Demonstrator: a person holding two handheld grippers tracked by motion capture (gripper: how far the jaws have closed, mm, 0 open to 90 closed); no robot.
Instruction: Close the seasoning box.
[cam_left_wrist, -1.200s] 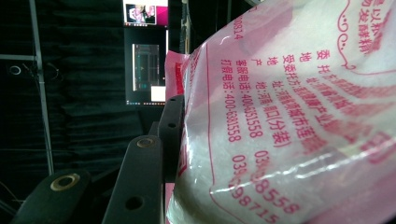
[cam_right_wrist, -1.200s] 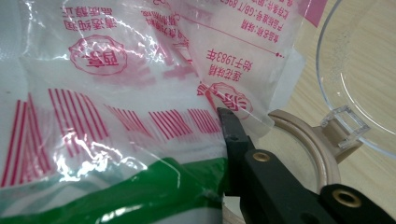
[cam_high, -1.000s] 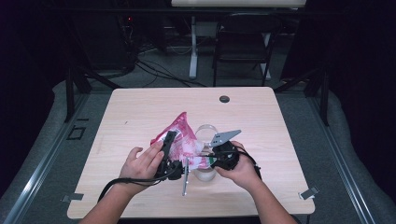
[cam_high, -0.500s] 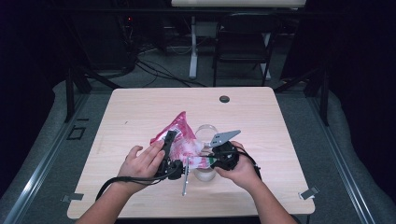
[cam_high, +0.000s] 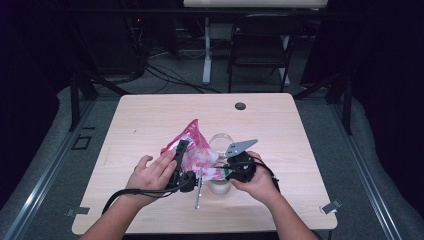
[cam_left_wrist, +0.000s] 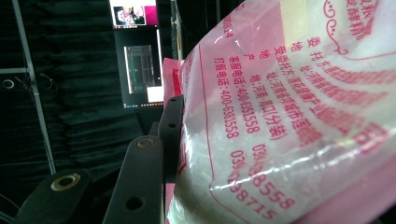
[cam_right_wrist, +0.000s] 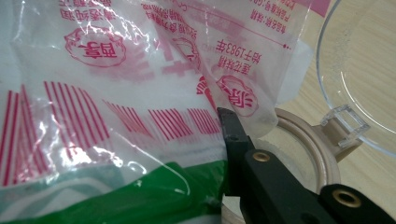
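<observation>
1. One pink-and-clear plastic bag (cam_high: 192, 150) of white powder lies near the middle of the wooden table (cam_high: 150, 120), toward the person's edge, held between both hands, its top corner pointing up and away.
2. The left gripper (cam_high: 179, 162) clasps the bag's left side. The left gripper view shows one black jaw flat against the film; the other is behind the bag.
3. The right gripper (cam_high: 231, 172) is clenched on the bag's lower right part. The right gripper view shows its one visible jaw tip pressed on the clear film, beside a green band at the bag's bottom.
4. Up close, the left gripper view gives red print that the high view cannot resolve: Chinese characters and the number 400-6381558, with further digits partly cut off.
5. The right gripper view adds "1983", seen upside down, two red oval seals and rows of red stripes.
6. Just behind the bag's right edge stands one clear glass jar (cam_high: 220, 145). The right gripper view shows its hinged glass lid (cam_right_wrist: 359, 70) open, above a pale rim (cam_right_wrist: 308, 140).
7. One thin metal utensil (cam_high: 198, 192) lies on the table between the hands.
8. One dark round grommet (cam_high: 240, 106) sits near the table's far edge.
9. Past the table stands one dark chair (cam_high: 260, 50); the left gripper view shows a lit screen (cam_left_wrist: 135, 51) in the dark.
</observation>
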